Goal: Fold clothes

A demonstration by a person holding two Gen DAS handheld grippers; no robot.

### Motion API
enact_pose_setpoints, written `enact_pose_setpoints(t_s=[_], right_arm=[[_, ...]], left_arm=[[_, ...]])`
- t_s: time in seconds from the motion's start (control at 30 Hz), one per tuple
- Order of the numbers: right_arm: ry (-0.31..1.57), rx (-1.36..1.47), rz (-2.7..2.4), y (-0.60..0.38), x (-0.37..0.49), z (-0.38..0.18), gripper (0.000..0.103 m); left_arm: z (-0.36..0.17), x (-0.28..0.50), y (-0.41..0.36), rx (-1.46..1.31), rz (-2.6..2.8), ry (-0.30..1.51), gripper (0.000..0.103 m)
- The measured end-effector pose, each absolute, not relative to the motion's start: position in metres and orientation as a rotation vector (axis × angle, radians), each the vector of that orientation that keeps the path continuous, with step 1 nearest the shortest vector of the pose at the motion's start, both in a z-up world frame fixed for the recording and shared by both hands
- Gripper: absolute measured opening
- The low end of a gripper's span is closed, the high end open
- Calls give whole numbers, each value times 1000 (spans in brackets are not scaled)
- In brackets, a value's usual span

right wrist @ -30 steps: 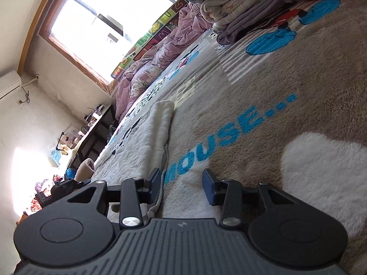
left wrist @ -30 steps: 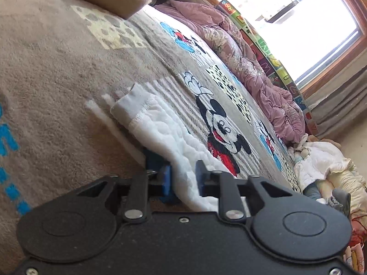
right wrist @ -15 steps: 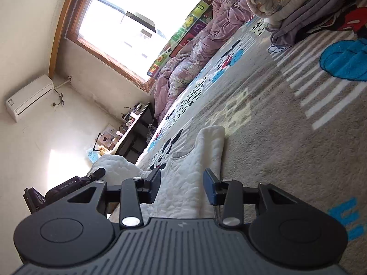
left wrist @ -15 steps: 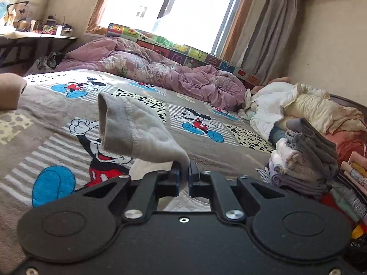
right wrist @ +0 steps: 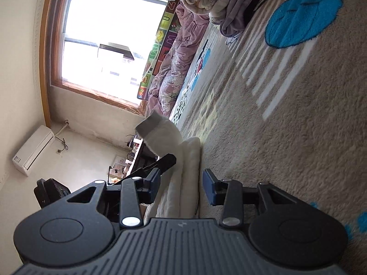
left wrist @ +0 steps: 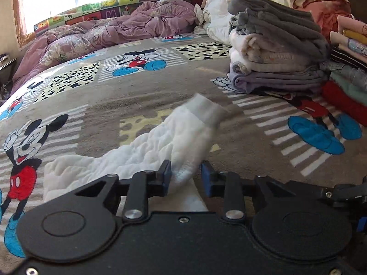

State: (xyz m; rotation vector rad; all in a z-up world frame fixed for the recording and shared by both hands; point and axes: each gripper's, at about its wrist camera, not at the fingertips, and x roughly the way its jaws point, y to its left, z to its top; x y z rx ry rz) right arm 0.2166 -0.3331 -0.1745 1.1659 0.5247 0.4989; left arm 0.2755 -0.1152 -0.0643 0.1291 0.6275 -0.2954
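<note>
A white quilted garment (left wrist: 146, 153) lies on the Mickey Mouse blanket (left wrist: 160, 87). Its sleeve with a grey cuff (left wrist: 206, 110) is blurred in the air, falling across the body of the garment. My left gripper (left wrist: 184, 175) is open, with the sleeve's base between its fingers. In the right wrist view the garment (right wrist: 188, 174) lies folded along its edge and the cuff (right wrist: 149, 125) hangs above it. My right gripper (right wrist: 182, 188) is open, straddling the garment's edge low over the blanket. The left gripper's black body (right wrist: 160, 162) shows behind the garment.
A stack of folded grey, white and lilac clothes (left wrist: 275, 52) stands at the right, with more folded items (left wrist: 346, 68) beside it. A crumpled purple duvet (left wrist: 114, 32) lies along the far side under the window (right wrist: 101, 45). A desk (right wrist: 137, 153) stands off the bed.
My left gripper carried the sleeve up and over to the right, then opened and let it go; the cuff is falling. My right gripper stayed open and slid along the garment's edge.
</note>
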Motion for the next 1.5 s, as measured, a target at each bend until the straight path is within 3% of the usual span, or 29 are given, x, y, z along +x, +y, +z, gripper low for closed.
enact_pose_setpoints(t_s=[0.27, 0.5, 0.63, 0.73, 0.93, 1.0, 1.13, 1.27, 1.5], right_arm=[[542, 1101, 510, -326, 217, -172, 46], [599, 1168, 480, -320, 232, -169, 53], [637, 1154, 448, -309, 256, -158, 68], [663, 1166, 409, -303, 278, -155, 71], [668, 1201, 351, -295, 305, -157, 58], [658, 1189, 345, -292, 311, -155, 44], [654, 1111, 356, -282, 321, -142, 19], [620, 1045, 367, -277, 323, -124, 14], [520, 962, 395, -278, 295, -82, 13]], left_arm=[[-17, 161, 17, -87, -204, 489, 30], [-59, 95, 98, -379, -226, 520, 30], [-72, 94, 112, -475, -232, 554, 30], [-80, 91, 118, -557, -278, 567, 30], [-86, 87, 68, -289, -412, 613, 30], [-92, 90, 46, -154, -420, 651, 30], [-94, 91, 42, -163, -488, 675, 30], [-98, 93, 55, -207, -511, 697, 30], [-93, 96, 71, -272, -518, 688, 30]])
